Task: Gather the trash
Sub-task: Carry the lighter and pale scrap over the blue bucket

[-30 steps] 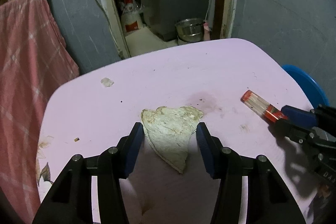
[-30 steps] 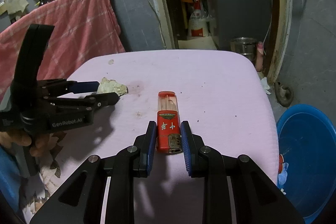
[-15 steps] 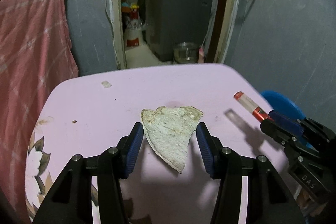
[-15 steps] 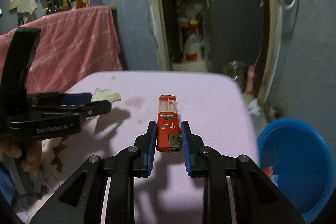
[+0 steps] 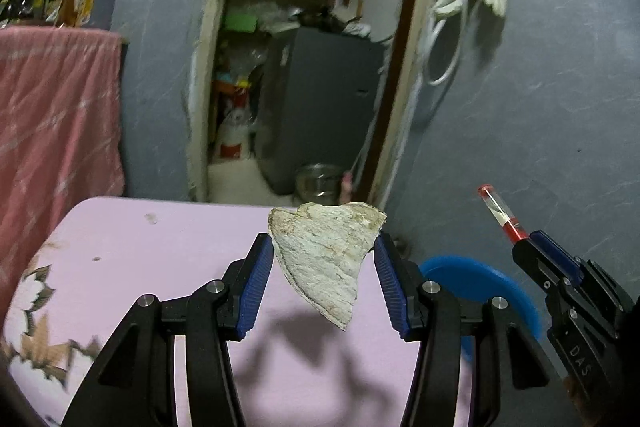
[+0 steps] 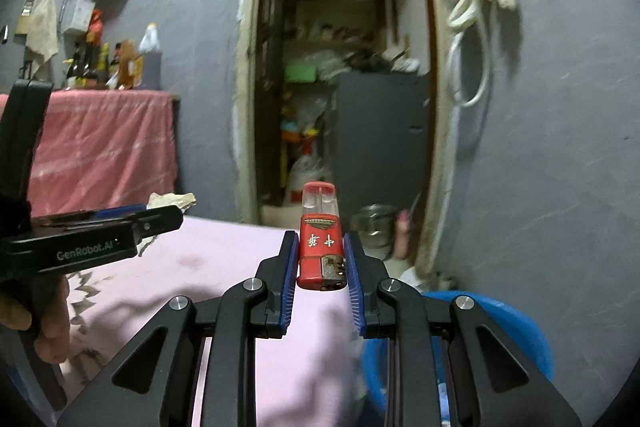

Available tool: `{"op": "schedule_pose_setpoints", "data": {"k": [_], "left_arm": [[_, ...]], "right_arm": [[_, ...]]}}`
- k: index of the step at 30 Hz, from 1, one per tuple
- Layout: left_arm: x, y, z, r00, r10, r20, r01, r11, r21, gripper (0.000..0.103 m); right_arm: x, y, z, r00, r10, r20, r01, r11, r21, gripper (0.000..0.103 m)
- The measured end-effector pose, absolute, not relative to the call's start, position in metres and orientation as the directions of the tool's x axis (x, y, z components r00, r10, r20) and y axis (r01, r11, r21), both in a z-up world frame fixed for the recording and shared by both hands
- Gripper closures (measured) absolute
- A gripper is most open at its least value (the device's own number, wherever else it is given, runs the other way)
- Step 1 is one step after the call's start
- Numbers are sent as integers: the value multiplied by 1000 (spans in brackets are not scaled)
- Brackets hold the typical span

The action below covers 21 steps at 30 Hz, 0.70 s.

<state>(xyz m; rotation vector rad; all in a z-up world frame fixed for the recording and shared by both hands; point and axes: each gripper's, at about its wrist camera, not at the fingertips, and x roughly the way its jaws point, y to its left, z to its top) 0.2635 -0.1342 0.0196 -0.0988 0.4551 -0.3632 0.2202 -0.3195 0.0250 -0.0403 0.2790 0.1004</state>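
Observation:
My left gripper (image 5: 324,255) is shut on a pale, triangular scrap of dried flatbread (image 5: 326,259), held in the air above the pink table (image 5: 160,247). The right gripper (image 6: 320,255) is shut on a red lighter (image 6: 322,251) with a clear end, also lifted off the table. In the left wrist view the right gripper (image 5: 532,241) shows at the right with the lighter (image 5: 500,215) sticking up from it. The right wrist view shows the left gripper (image 6: 160,215) at the left, held by a hand (image 6: 48,315), with the scrap (image 6: 170,201) at its tip.
A blue basin (image 5: 480,287) (image 6: 500,315) stands on the floor just past the table's right edge. A small crumb (image 5: 151,218) lies on the table's far side. Behind are a grey wall, an open doorway with a steel pot (image 5: 318,183), and a pink cloth (image 5: 52,115) at the left.
Both grippers have risen off the table with their loads and tilted up toward level. They have shifted right, so the blue basin now sits nearer below them.

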Motion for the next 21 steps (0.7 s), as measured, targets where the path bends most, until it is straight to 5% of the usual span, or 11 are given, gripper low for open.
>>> {"op": "schedule_pose_setpoints", "data": {"k": [9,21], "left_arm": [[255,-215,24,827,-441,-349,421,897,-137,57],[268,-295,7,758,-499,-421,497,859,-124,57]], "right_arm": [[197,-386,31,975,-48,-217,47,999,-7,82],[188,-457,6,950,-120,-287,150,985,85,82]]}}
